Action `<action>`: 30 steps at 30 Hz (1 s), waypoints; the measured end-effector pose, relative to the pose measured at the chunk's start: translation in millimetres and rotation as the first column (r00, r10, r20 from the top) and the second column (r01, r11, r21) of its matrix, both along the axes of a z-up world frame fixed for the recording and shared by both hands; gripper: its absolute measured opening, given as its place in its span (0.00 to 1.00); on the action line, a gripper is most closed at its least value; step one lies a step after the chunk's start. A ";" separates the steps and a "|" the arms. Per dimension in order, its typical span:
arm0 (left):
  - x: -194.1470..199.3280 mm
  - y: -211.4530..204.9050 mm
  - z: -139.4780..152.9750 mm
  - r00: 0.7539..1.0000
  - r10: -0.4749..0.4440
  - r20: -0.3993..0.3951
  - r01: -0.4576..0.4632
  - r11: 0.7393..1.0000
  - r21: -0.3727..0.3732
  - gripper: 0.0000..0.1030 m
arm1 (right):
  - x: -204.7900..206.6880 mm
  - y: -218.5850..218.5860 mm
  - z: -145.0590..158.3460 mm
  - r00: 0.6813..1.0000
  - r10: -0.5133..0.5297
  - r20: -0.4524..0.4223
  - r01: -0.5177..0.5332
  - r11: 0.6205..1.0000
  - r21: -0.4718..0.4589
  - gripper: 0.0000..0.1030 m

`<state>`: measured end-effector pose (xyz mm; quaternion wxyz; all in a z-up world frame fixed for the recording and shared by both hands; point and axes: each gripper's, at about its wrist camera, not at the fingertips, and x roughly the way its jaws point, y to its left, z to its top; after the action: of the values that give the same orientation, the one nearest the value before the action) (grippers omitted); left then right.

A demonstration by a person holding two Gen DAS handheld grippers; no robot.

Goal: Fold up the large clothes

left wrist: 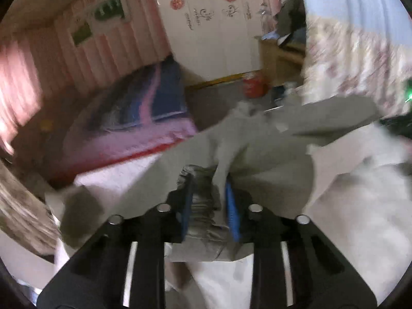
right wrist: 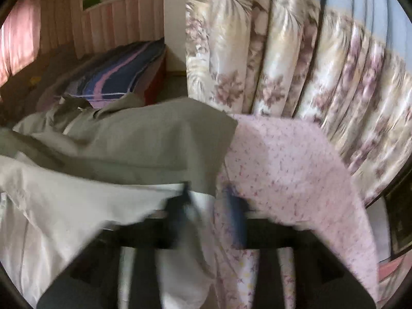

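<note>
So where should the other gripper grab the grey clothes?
Probably the straight hem edge of the grey garment, coming from the near side. It lies flat there on the pink flowered sheet, thin enough to pinch. The left gripper already holds a bunched part.

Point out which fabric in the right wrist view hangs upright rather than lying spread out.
The floral curtain hangs in vertical pleats. The grey garment and the pink flowered sheet lie spread below it.

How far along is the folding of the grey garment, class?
Done: nothing looks folded; the grey garment lies rumpled on the pink floral sheet. In hand: the left hand-held gripper pinches a bunched part. The right hand-held gripper is blurred near the hem. Left: every fold.
</note>
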<state>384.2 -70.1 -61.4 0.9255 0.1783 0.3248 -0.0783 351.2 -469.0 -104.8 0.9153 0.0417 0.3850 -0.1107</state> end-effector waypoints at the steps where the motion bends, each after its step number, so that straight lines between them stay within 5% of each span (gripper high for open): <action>1: 13.7 5.8 -16.1 0.999 0.041 -0.034 -0.039 0.998 0.042 0.29 | -0.6 -5.9 -1.6 1.000 -0.005 -0.022 0.006 1.000 0.030 0.70; 5: 30.5 54.5 -52.6 0.979 0.088 -0.182 -0.089 0.996 -0.002 0.71 | -11.9 -23.2 12.7 1.000 0.004 -0.023 -0.001 0.991 0.136 0.75; 9: 8.1 64.0 -31.6 0.990 0.109 -0.091 -0.107 0.994 0.029 0.86 | -25.3 -14.5 40.1 1.000 0.026 0.017 -0.028 0.986 0.167 0.76; 11: 0.7 59.1 -16.9 0.993 0.108 -0.050 -0.106 0.993 0.045 0.96 | -29.0 10.8 51.7 0.996 0.083 0.041 -0.086 0.991 0.105 0.86; 14: -10.0 42.0 5.1 0.997 0.041 -0.062 -0.043 0.999 -0.029 0.97 | -27.1 56.7 50.7 0.972 0.233 0.021 -0.232 0.972 -0.031 0.90; 16: -9.0 24.5 4.8 0.995 0.009 -0.099 -0.015 0.998 -0.063 0.97 | -20.1 71.4 37.0 0.965 0.258 -0.035 -0.259 0.965 -0.028 0.90; 21: 10.1 9.7 -37.5 0.976 0.011 -0.218 -0.032 0.995 -0.094 0.97 | -11.7 74.2 -3.2 0.972 0.195 -0.131 -0.199 0.980 -0.012 0.88; 23: 14.3 11.5 -56.4 0.966 0.030 -0.255 -0.053 0.995 -0.081 0.97 | -18.3 74.4 -14.9 0.967 0.206 -0.151 -0.218 0.974 -0.066 0.88; 26: 15.8 10.2 -74.3 0.966 0.039 -0.254 -0.047 0.999 -0.027 0.97 | -21.2 63.4 -19.6 0.968 0.210 -0.134 -0.213 0.977 -0.005 0.92; 30: 11.5 4.3 -69.5 0.969 0.054 -0.239 -0.050 0.999 0.021 0.97 | -18.0 67.1 -13.9 0.963 0.217 -0.159 -0.226 0.974 -0.036 0.95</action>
<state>395.7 -65.8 -130.9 0.8799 0.1657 0.4394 -0.0725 333.2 -402.0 -118.7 0.8902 -0.0351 0.4538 -0.0210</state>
